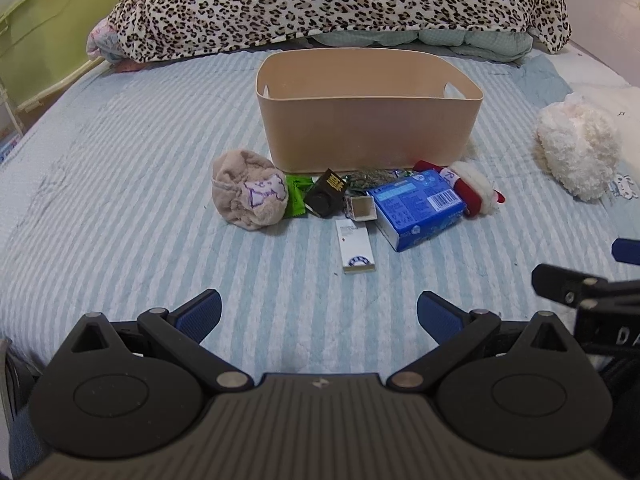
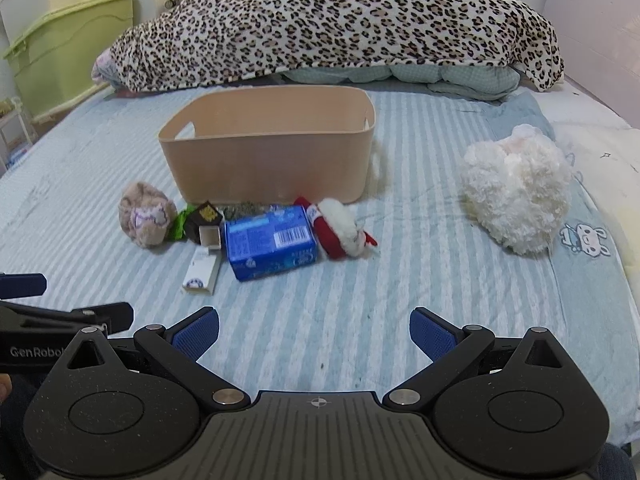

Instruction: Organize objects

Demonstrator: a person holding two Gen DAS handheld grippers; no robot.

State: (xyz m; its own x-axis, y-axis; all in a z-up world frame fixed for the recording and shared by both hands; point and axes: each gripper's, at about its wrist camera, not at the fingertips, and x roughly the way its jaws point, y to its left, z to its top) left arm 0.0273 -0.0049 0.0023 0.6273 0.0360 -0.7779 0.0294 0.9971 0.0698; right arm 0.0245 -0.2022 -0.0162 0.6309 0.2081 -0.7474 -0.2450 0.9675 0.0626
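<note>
A striped blue bedspread (image 1: 120, 184) carries everything, with a leopard-print blanket (image 1: 340, 0) heaped at the far end and a green plastic chest (image 1: 52, 36) off the far left. At the middle stands the beige bin (image 1: 368, 132), open-topped and, from what shows of its inside, empty; the things to be sorted lie in a tight row just in front of its near wall. A fluffy white plush (image 2: 516, 188) sits well apart to the right. In the row, from largest down: the blue carton (image 1: 420, 208), the beige rolled sock (image 1: 250, 194) at the left end, the red-and-white Santa toy (image 1: 476, 192) at the right end, the white box (image 1: 356, 246) nearest of all, the black packet (image 1: 326, 196), a small open box (image 1: 360, 208), the green wrapper (image 1: 295, 198). The left gripper (image 1: 319, 314) and right gripper (image 2: 314, 334) both hang near, jaws spread wide and holding nothing. The likely trouble is the crowding: pieces touch or overlap, so closing on one could drag or nudge a neighbour, and the soft bedding may give under a finger so a flat box slips. The bin wall, just behind the row, leaves little room for a far-side finger.
</note>
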